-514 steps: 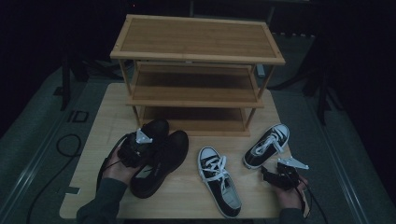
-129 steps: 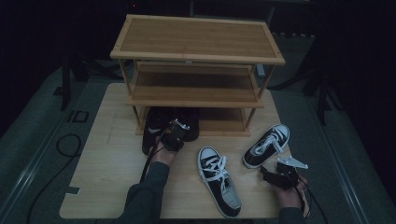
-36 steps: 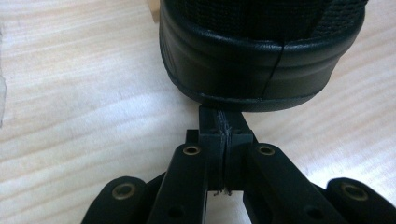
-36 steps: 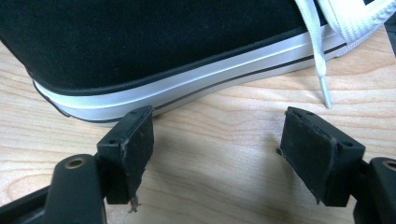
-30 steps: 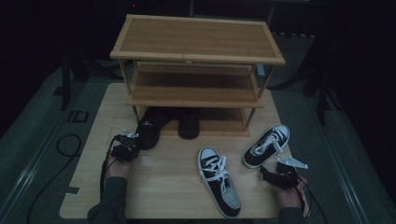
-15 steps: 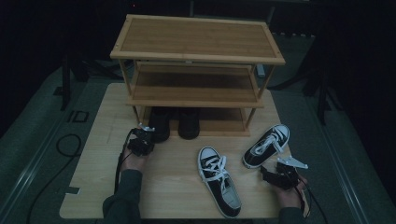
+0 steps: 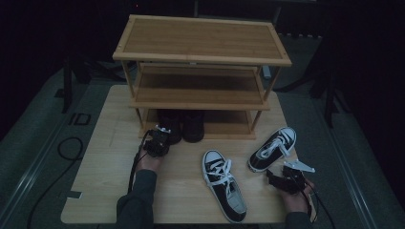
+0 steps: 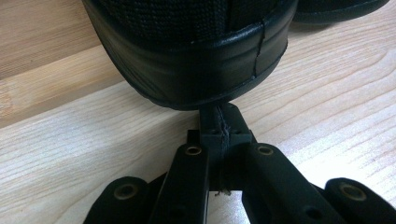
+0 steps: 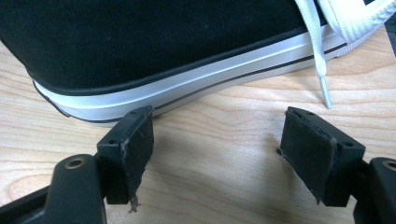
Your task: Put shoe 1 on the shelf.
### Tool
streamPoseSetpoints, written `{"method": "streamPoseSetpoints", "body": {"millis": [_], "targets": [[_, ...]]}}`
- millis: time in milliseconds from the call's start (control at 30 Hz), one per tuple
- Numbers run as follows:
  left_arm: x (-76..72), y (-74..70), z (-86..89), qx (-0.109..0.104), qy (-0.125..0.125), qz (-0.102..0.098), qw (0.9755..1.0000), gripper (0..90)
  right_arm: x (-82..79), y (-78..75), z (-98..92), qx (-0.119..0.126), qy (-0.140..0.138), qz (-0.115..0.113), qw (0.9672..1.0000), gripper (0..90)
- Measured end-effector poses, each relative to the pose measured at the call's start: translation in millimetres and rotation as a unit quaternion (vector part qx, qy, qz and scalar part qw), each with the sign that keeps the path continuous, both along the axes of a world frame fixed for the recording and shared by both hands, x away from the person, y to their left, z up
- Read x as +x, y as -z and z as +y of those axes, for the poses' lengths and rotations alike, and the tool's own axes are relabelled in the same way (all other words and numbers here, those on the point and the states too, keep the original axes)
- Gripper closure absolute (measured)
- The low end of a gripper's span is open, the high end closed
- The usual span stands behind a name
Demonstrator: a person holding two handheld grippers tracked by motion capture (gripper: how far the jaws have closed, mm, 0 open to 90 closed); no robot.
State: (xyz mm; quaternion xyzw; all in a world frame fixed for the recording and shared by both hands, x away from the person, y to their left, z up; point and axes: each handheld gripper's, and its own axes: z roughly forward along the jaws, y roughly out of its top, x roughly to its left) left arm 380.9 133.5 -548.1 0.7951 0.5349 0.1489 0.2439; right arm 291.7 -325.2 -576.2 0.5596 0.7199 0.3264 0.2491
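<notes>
Since the earlier frame, left gripper (image 7: 158, 141) is moving rightward up to the black shoes; table (image 7: 105, 157) is bearing shoe rack (image 7: 200, 45), whose bottom tier is holding both black shoes (image 7: 181, 125), far left; left gripper's jaws, pressed together and empty, are pushing the left shoe's heel; right gripper (image 7: 284, 177), jaws spread, is sitting just beside the right sneaker (image 7: 273, 149), near right

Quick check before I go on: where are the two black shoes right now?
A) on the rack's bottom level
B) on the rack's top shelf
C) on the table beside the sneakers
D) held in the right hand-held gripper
A: the black shoes stand side by side on the bottom level of the rack, heels toward the person.
</notes>
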Motion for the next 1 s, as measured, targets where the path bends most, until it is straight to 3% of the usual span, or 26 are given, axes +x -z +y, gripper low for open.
{"method": "streamPoseSetpoints", "body": {"millis": [367,800,1000], "targets": [[6.3,-1.2,0.3,-0.007,-0.008,0.012,0.9999,89.5,0.0,0.0,-0.1,0.000,0.000,0.000,1.0000,25.3],[0.9,-1.5,-1.9,0.004,0.004,0.006,1.0000,74.2,0.0,0.0,0.0,0.000,0.000,0.000,1.0000,25.3],[-5.7,-3.1,5.9,-0.005,0.005,-0.001,1.0000,68.9,0.0,0.0,0.0,0.000,0.000,0.000,1.0000,25.3]]}}
